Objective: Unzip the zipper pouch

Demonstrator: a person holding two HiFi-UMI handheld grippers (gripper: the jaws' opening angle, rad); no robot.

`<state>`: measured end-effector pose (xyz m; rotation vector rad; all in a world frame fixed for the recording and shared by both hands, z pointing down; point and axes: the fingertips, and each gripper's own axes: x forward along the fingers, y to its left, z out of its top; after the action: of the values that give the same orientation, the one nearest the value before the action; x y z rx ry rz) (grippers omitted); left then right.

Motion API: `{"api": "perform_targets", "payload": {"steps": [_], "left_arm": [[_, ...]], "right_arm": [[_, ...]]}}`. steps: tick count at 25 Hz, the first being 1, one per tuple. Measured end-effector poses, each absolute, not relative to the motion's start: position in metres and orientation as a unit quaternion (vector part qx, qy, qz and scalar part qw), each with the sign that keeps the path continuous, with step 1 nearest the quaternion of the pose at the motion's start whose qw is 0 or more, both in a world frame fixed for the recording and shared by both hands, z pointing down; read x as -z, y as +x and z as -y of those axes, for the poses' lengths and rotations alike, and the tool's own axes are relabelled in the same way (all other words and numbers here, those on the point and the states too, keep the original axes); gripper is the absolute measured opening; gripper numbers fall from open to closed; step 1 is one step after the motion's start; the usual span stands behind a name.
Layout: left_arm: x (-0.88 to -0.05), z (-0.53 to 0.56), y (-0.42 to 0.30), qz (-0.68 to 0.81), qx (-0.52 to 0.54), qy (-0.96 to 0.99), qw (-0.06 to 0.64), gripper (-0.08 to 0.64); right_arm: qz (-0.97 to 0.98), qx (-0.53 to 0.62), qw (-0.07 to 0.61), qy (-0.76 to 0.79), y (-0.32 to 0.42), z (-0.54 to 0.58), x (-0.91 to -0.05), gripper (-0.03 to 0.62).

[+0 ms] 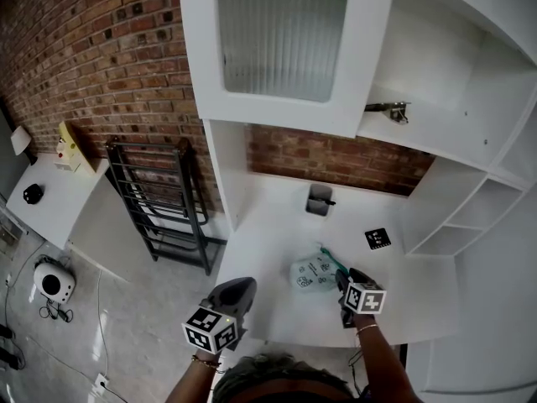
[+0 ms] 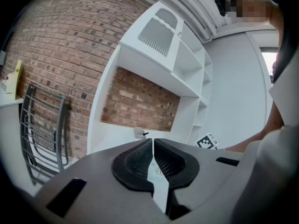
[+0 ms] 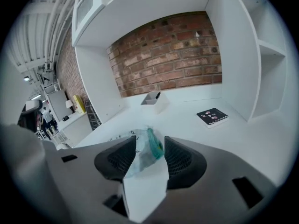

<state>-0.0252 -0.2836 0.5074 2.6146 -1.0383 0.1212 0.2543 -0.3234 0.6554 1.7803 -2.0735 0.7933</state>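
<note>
Brick wall (image 1: 101, 57): fills the back and left of the head view, and shows again behind the alcove.
Shelf unit (image 1: 436, 82): white, open compartments up the right side, with a ribbed-glass door (image 1: 281, 32) overhead.
Counter (image 1: 268, 233): a white top under the shelves, and here's where it all happens.
Rack (image 1: 159, 200): black metal, leaning on the brick wall to the left of the counter.
Left gripper (image 1: 239, 288): at the counter's front left corner, well apart from the pouch. Its jaws are pressed together with nothing between them, and it aims almost level toward the alcove.
Right gripper (image 1: 346, 282): tilted down at the pouch from the front right. Its jaws are parted partway, and the pouch's teal zipper end sits between the tips. Neither pad is clamped on it.
Zipper pouch (image 1: 315, 269): pale and printed, with a teal zipper edge. It lies crumpled on the counter near the front, right of centre, just ahead of the right gripper.
Marker card (image 1: 377, 238): black, flat on the counter, behind and to the right of the pouch.
Holder (image 1: 318, 200): a small white box near the back wall, with a dark item poking out.
</note>
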Motion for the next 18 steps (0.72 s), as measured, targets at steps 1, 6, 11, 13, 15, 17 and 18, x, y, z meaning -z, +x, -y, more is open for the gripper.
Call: {"api": "perform_targets", "payload": {"steps": [1, 6, 11, 13, 15, 17, 18], "left_arm": [[-0.507, 0.284, -0.024, 0.363, -0.042, 0.917, 0.162, 0.012], [-0.507, 0.281, -0.019, 0.357, -0.043, 0.919, 0.161, 0.012], [-0.506, 0.281, -0.013, 0.353, -0.049, 0.922, 0.151, 0.012], [-0.504, 0.283, -0.009, 0.352, -0.046, 0.923, 0.15, 0.012], [-0.501, 0.286, -0.007, 0.354, -0.043, 0.922, 0.15, 0.012], [-0.496, 0.289, -0.007, 0.358, -0.041, 0.921, 0.147, 0.012], [-0.494, 0.29, -0.007, 0.361, -0.04, 0.92, 0.145, 0.012]], "right_arm": [[0.717, -0.275, 0.146, 0.624, 0.259, 0.322, -0.654, 0.17], [0.703, -0.263, 0.129, 0.648, 0.281, 0.308, -0.641, 0.172], [0.707, -0.227, 0.096, 0.663, 0.286, 0.298, -0.604, 0.17], [0.715, -0.205, 0.082, 0.663, 0.283, 0.295, -0.584, 0.17], [0.726, -0.177, 0.071, 0.66, 0.275, 0.29, -0.562, 0.167], [0.737, -0.148, 0.063, 0.657, 0.265, 0.285, -0.54, 0.156], [0.741, -0.135, 0.058, 0.655, 0.26, 0.281, -0.529, 0.147]]}}
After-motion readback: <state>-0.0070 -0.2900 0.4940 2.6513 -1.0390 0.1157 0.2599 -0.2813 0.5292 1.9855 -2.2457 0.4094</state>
